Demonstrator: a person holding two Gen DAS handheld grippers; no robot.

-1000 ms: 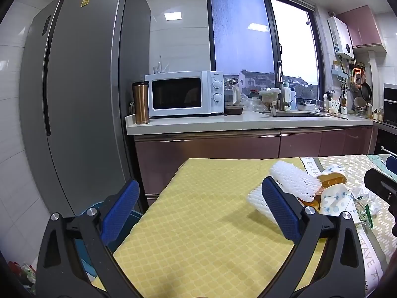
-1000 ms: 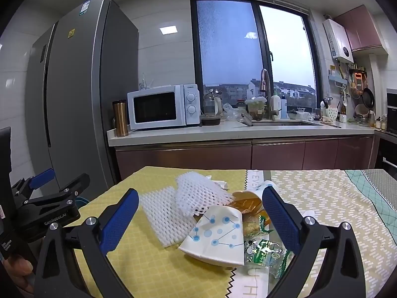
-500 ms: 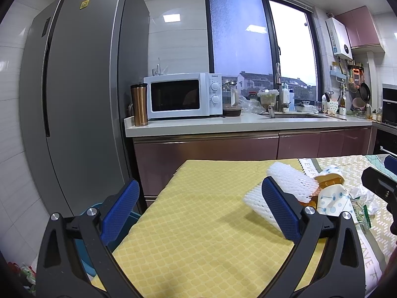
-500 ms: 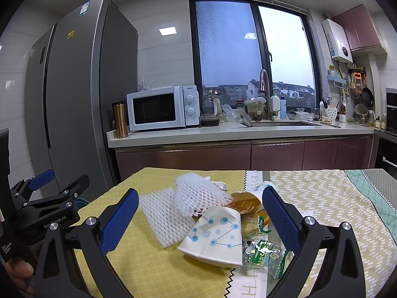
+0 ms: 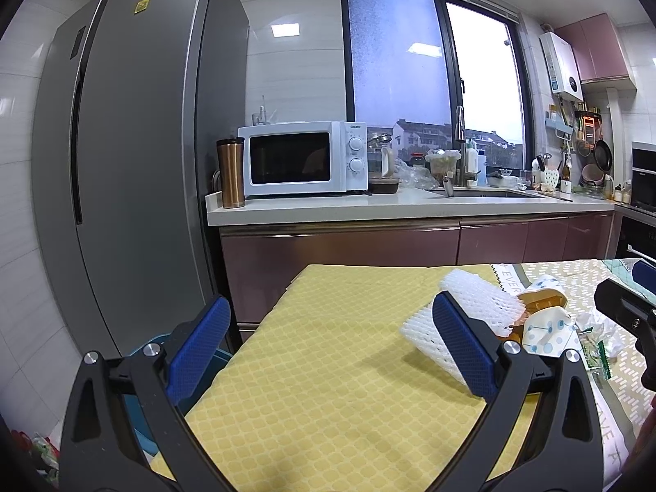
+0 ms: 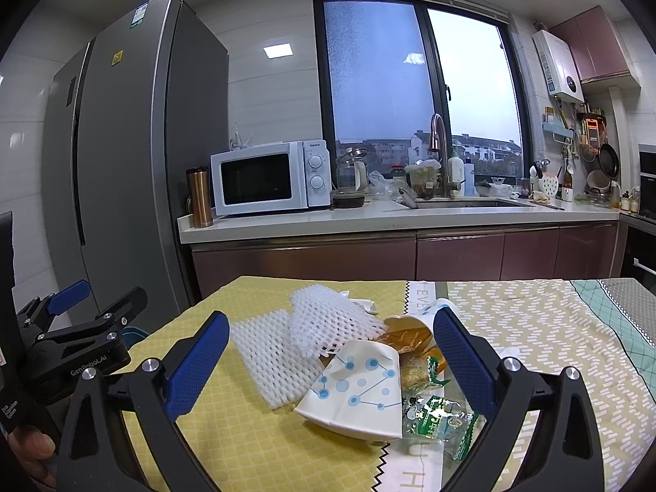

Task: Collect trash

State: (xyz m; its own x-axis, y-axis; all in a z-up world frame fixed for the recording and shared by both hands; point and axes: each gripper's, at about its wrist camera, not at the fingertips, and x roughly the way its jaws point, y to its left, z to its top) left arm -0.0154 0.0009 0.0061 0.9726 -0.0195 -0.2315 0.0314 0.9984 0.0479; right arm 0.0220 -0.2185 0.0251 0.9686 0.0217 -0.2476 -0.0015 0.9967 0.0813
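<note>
- Since a second earlier little had moved: both my grippers had only drifted slightly, the pile sitting a touch lower in the right view.
- My right gripper stood wide and empty, framing the trash so I could choose a piece.
- My left gripper was wide too, holding nothing, over bare yellow tablecloth.
- The flattened white paper cup with blue dots lay nearest, its long axis running left to right, beside the white foam net sleeves and green plastic wrapper.
</note>
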